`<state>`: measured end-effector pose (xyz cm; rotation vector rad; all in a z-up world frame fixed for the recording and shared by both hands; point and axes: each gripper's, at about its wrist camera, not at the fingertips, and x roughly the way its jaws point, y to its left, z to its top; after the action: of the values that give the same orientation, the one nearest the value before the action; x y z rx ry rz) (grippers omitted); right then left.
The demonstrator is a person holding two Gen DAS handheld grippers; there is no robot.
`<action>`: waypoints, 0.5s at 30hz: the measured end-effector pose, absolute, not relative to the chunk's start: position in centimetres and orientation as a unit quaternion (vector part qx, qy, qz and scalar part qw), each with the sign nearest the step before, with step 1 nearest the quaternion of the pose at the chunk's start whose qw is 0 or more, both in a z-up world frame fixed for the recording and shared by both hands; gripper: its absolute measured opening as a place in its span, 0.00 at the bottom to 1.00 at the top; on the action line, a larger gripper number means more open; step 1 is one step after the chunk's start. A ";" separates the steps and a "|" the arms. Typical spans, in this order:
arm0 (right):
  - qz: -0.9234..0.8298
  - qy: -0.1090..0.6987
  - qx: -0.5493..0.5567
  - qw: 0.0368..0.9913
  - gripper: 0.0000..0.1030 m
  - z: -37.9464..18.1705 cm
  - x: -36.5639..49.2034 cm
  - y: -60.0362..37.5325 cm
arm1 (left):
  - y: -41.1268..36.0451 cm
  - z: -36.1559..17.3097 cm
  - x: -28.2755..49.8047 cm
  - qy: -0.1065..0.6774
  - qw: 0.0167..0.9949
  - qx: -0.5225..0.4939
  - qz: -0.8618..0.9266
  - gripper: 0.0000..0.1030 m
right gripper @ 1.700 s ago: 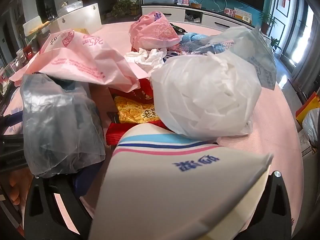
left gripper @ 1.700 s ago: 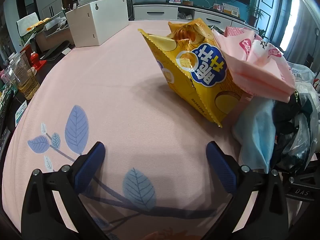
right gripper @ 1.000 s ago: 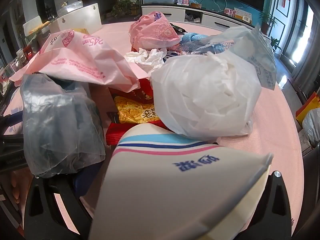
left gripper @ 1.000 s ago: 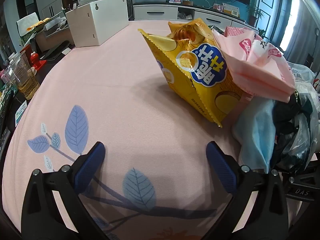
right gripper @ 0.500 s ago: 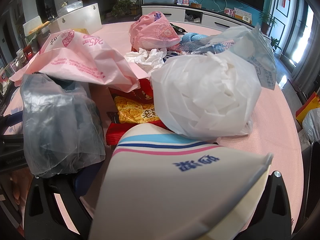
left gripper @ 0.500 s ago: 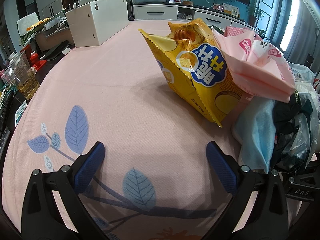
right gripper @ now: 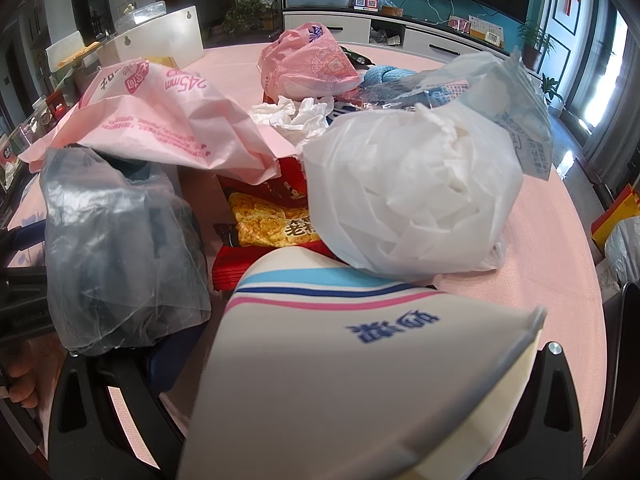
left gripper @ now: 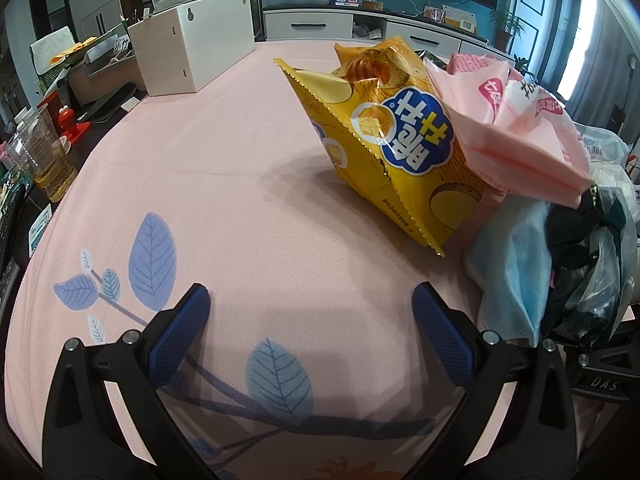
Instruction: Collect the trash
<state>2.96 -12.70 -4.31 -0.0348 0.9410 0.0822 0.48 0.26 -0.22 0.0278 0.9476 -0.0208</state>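
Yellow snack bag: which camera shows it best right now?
The left wrist view: the yellow snack bag stands in full sight on the pink tablecloth, ahead of the open left gripper. The right wrist view shows nothing I can identify as it.

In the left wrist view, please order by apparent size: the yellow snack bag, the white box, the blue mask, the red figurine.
1. yellow snack bag
2. white box, though it stands farther away, so the true order is unsure
3. blue mask
4. red figurine
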 end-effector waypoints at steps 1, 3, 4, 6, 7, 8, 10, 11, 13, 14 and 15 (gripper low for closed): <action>0.040 0.453 -0.016 0.890 0.98 -4.3 3.0 -12.7 | 0.3 -0.2 0.5 0.456 0.890 0.013 -0.010 0.98; 0.040 0.453 -0.015 0.890 0.98 -4.3 3.0 -12.8 | 0.3 -0.2 0.5 0.456 0.890 0.014 -0.013 0.98; 0.038 0.453 -0.015 0.890 0.98 -4.3 2.9 -12.9 | 0.4 -0.1 0.4 0.456 0.890 0.015 -0.015 0.98; 0.035 0.464 -0.013 0.885 0.98 -4.1 2.7 -12.8 | 0.5 0.1 -0.8 0.462 0.886 0.013 -0.014 0.98; 0.037 0.474 -0.014 0.879 0.98 -4.0 2.6 -12.9 | 0.6 0.2 -0.9 0.469 0.883 0.010 -0.016 0.98; 0.041 0.482 -0.013 0.875 0.98 -3.9 2.4 -13.1 | 0.7 0.4 -1.0 0.478 0.878 0.004 -0.021 0.98; 0.052 0.480 -0.006 0.876 0.98 -2.9 1.5 -13.3 | 1.0 1.3 -1.4 0.492 0.869 -0.029 -0.053 0.98; 0.055 0.477 -0.006 0.877 0.98 -2.4 1.1 -13.5 | 1.2 2.1 -1.8 0.488 0.869 -0.050 -0.069 0.98; 0.058 0.463 -0.008 0.885 0.98 -0.8 0.1 -13.7 | 1.5 3.6 -2.4 0.477 0.872 -0.076 -0.084 0.98; 0.058 0.457 -0.006 0.888 0.98 -0.1 -0.3 -13.8 | 1.6 4.5 -2.7 0.472 0.873 -0.083 -0.088 0.98; 0.062 0.451 0.000 0.891 0.98 0.7 -0.8 -14.1 | 1.6 5.6 -3.2 0.464 0.877 -0.087 -0.093 0.98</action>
<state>-0.77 -14.06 0.75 -0.0003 0.9356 0.1283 -3.17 1.58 5.59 -0.1815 0.9671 -0.1949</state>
